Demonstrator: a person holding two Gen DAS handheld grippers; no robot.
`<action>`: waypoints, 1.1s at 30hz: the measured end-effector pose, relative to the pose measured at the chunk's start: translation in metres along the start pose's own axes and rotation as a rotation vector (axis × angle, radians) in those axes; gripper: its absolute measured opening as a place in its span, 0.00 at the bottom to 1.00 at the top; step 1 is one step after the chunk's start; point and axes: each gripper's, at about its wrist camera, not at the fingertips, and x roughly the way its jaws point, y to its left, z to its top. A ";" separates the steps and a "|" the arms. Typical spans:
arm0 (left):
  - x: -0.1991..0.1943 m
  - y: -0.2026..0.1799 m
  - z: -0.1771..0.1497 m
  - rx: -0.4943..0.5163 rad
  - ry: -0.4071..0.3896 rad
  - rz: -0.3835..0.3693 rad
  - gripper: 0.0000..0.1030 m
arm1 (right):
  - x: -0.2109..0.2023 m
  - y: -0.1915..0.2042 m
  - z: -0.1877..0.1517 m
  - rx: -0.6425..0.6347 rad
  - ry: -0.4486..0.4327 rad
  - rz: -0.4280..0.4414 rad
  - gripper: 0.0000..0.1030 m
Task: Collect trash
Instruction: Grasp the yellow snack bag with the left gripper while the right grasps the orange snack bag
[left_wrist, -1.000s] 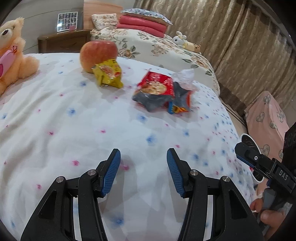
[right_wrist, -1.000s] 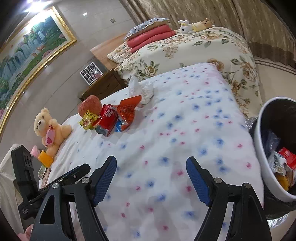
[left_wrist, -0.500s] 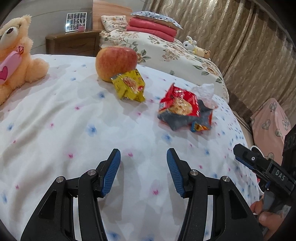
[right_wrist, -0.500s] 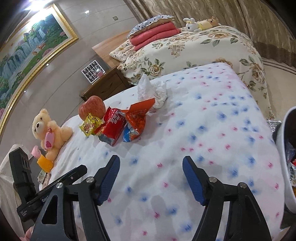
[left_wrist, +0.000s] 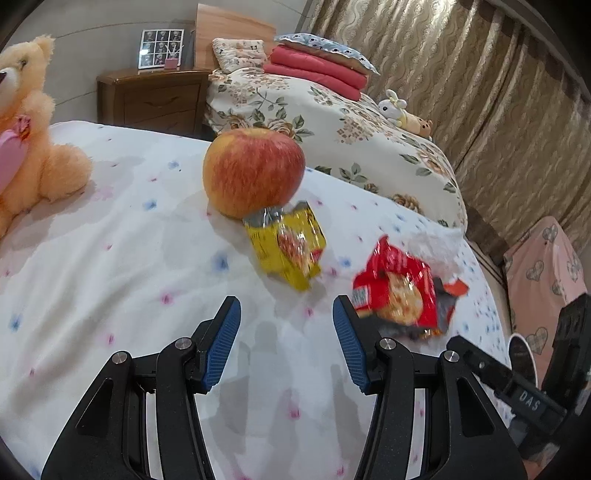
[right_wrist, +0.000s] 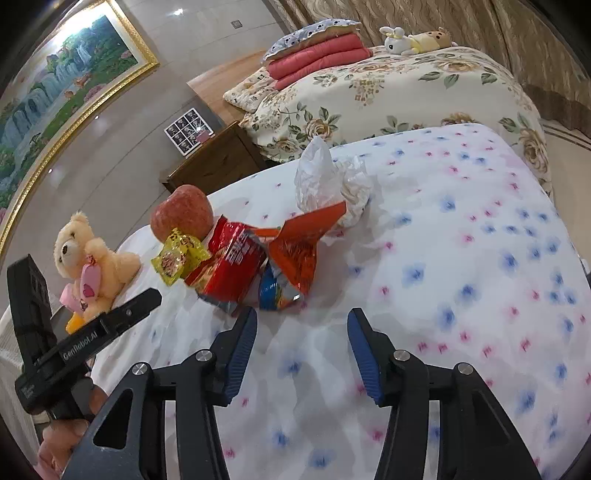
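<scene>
Wrappers — yellow (left_wrist: 286, 247), red (left_wrist: 399, 291), orange (right_wrist: 306, 240) — and tissue (right_wrist: 328, 181) lie uncollected mid-bed (right_wrist: 480, 258). Left tongs (left_wrist: 286, 339) spread, empty; right tongs (right_wrist: 301, 350), just narrowing, grip nothing.

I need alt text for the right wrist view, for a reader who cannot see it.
The right gripper, open and empty after narrowing its jaws, hovers over a flowered bedspread just short of a pile of snack wrappers and crumpled tissue. An apple and teddy bear lie beyond, to the left.
</scene>
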 end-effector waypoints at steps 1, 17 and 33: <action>0.003 0.001 0.003 -0.002 0.001 -0.002 0.51 | 0.002 0.000 0.002 0.001 0.002 0.000 0.49; 0.022 -0.002 0.013 0.060 -0.010 0.002 0.26 | 0.019 -0.001 0.011 0.004 0.013 0.007 0.08; -0.040 -0.017 -0.061 0.013 0.019 -0.077 0.26 | -0.040 -0.013 -0.027 0.007 -0.010 0.021 0.07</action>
